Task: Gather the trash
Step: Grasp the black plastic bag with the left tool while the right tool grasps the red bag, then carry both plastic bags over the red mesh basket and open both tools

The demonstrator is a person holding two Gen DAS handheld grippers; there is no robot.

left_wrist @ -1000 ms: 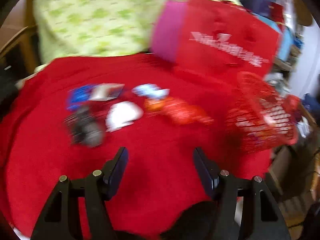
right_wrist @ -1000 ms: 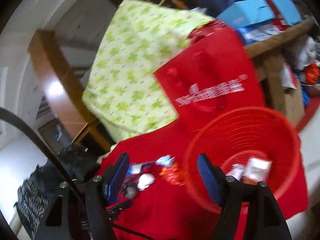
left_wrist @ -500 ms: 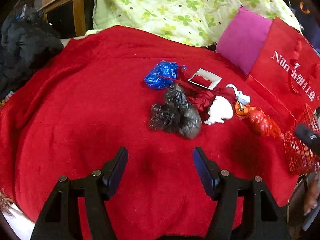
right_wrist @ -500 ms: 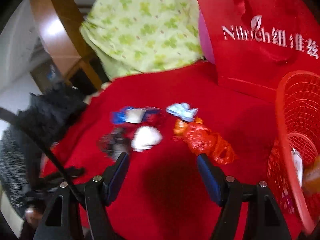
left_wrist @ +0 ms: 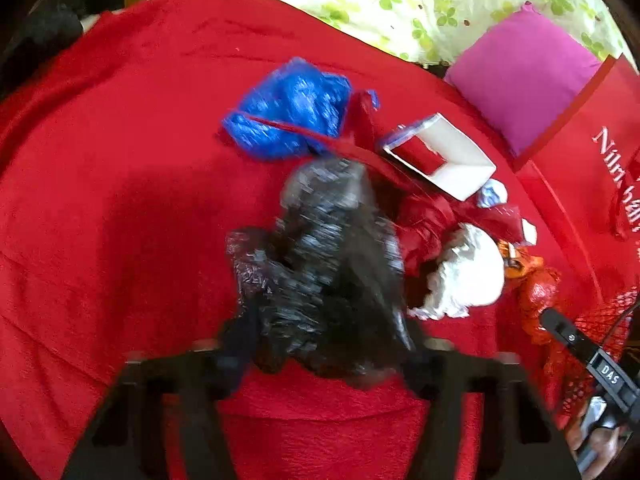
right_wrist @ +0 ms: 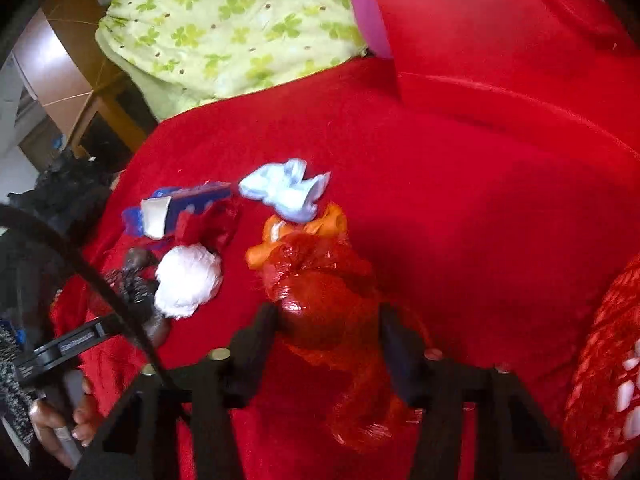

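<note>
Item one — left tool [left_wrist: 326, 344]: I see its jaws, which have just been closing, set narrow on either side of the crumpled black plastic bag [left_wrist: 324, 268]; the frame is blurred, so I cannot tell whether the pads press on it.

Item two — right tool [right_wrist: 328, 340]: jaws likewise just closing, now narrow around the orange-red plastic bag [right_wrist: 320, 284], its sides meeting both fingers.

Item three, loose trash on the red blanket [left_wrist: 120, 208], read from the left wrist view with the black bag as centre:
- blue plastic bag [left_wrist: 288, 120], at 11 o'clock, just beside it;
- white open box [left_wrist: 444, 156], at 1 o'clock, near;
- red crumpled wrapper [left_wrist: 428, 220], at 2 o'clock, touching the black bag's edge;
- white paper wad [left_wrist: 468, 272], at 3 o'clock, just beside.

Item four, right wrist view: pale blue tissue [right_wrist: 286, 190] at 12 o'clock of the orange-red bag, touching its knotted top.

Item five: red mesh basket [right_wrist: 600, 380], at 3 o'clock of the right tool, white scraps inside.

Item six: green clover-print cloth [right_wrist: 224, 28] and a red paper bag [right_wrist: 500, 40] at the far edge.
</note>
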